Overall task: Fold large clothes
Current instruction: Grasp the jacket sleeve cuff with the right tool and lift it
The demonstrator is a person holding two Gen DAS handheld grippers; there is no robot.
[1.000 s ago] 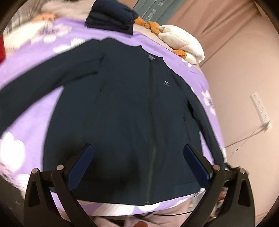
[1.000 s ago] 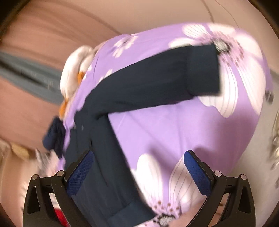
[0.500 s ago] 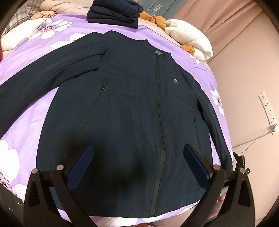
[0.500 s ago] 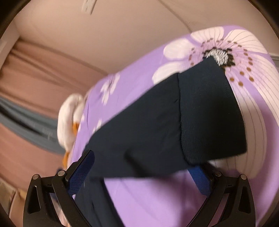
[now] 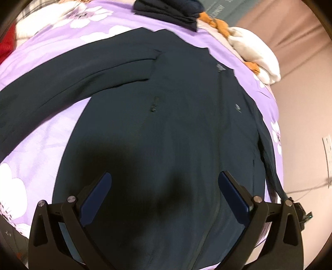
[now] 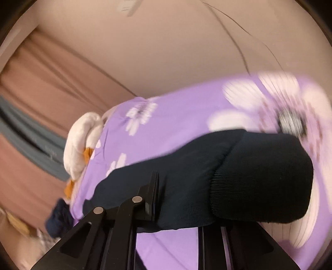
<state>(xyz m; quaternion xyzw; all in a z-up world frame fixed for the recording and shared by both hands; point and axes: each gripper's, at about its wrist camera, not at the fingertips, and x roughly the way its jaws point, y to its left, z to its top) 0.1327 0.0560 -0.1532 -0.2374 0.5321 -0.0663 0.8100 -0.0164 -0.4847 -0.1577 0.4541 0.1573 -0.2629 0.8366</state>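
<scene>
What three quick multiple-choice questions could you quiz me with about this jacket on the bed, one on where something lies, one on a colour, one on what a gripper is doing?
1. Where is the folded pile of dark clothes?
A. Beyond the jacket's collar
B. On the jacket's hem
C. On the floor

2. What colour is the bedspread under the jacket?
A. Green with stripes
B. Purple with white flowers
C. Plain grey

3. What is between the right gripper's closing jaws?
A. Nothing
B. The white plush toy
C. The jacket's sleeve, near the cuff

Answers:
1 A: the pile sits at the bed's far end, past the collar.
2 B: purple cloth with white blossoms shows all round the jacket.
3 C: the sleeve passes between its fingers, ribbed cuff sticking out.
</scene>
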